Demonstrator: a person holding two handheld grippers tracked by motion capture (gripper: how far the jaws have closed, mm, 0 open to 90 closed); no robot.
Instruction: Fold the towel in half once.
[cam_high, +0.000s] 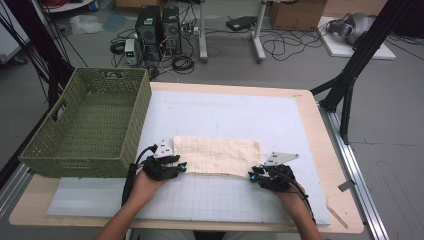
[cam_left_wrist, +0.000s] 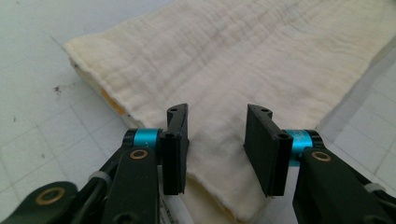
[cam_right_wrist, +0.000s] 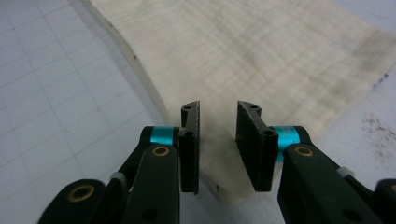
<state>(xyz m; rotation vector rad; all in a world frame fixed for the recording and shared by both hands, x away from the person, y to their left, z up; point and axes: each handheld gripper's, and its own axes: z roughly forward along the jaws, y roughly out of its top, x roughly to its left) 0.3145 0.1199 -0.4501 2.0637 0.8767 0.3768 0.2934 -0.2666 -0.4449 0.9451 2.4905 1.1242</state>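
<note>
I observe a folded cream cloth (cam_high: 218, 156) lying flat on the white gridded mat (cam_high: 225, 115), near the table's front edge. The left gripper (cam_high: 181, 167) sits at the cloth's 8 o'clock corner; in the left gripper view its jaws stand apart over that corner (cam_left_wrist: 219, 186), gripping nothing. The right gripper (cam_high: 253, 175) sits at the 4 o'clock corner, jaws likewise apart, a narrower gap, above the fabric (cam_right_wrist: 219, 154). A green woven basket (cam_high: 87, 125) stands at 9 o'clock, just beside the cloth.
</note>
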